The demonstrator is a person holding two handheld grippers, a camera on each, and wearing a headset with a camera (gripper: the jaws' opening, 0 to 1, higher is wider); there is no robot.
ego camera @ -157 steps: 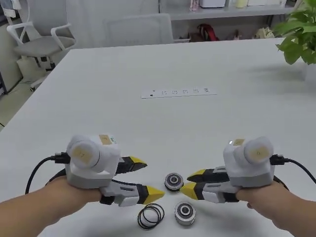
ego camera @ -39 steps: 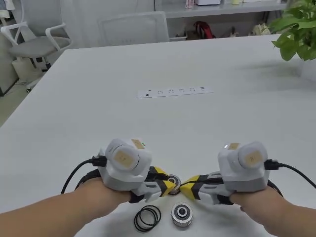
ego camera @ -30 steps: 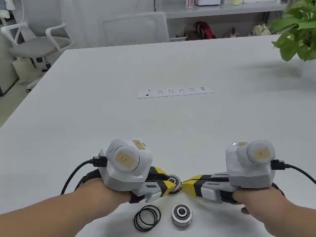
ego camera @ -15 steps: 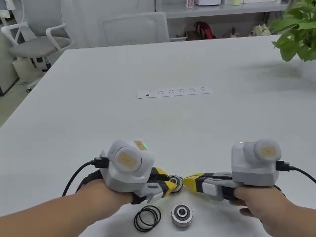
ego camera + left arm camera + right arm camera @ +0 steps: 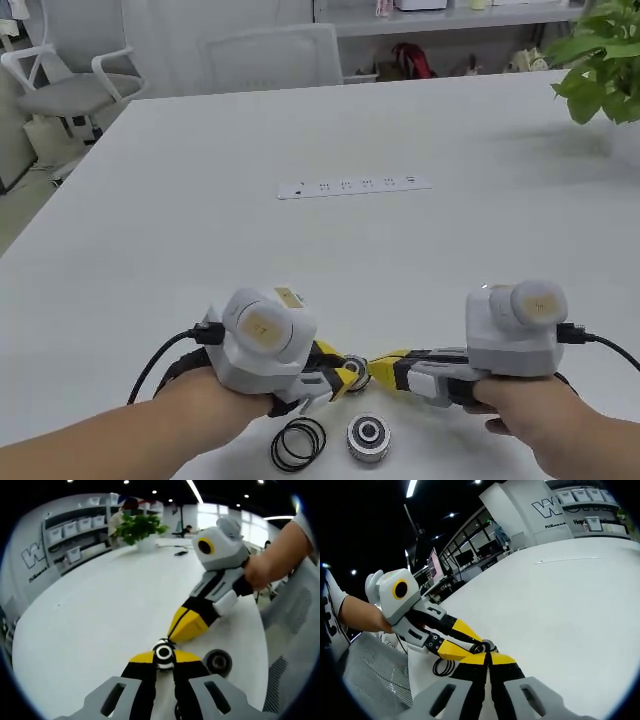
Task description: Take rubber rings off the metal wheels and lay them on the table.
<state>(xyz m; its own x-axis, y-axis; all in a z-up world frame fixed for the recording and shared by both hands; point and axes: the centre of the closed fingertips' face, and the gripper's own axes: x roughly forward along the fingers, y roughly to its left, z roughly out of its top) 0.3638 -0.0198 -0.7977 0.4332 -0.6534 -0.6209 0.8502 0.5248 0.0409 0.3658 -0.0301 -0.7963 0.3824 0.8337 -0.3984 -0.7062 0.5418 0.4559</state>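
A small metal wheel (image 5: 354, 368) is held just above the white table (image 5: 300, 260), with my left gripper (image 5: 343, 373) shut on it. In the left gripper view the wheel (image 5: 164, 651) sits between my yellow tips (image 5: 164, 658). My right gripper (image 5: 377, 370) meets it from the right with jaws together, pinching the rubber ring at the wheel's rim (image 5: 487, 644). A second wheel (image 5: 368, 437) lies on the table near the front edge. Beside it lies a small pile of black rubber rings (image 5: 300, 440).
A white power strip (image 5: 355, 186) lies in the middle of the table. A green plant (image 5: 600, 60) stands at the far right corner. Office chairs (image 5: 75, 75) stand behind the table on the left. Cables trail from both grippers toward me.
Since the earliest frame my left gripper has lifted one wheel off the table. Over the last second the right gripper has rolled upright at the wheel's rim; the left has barely shifted.
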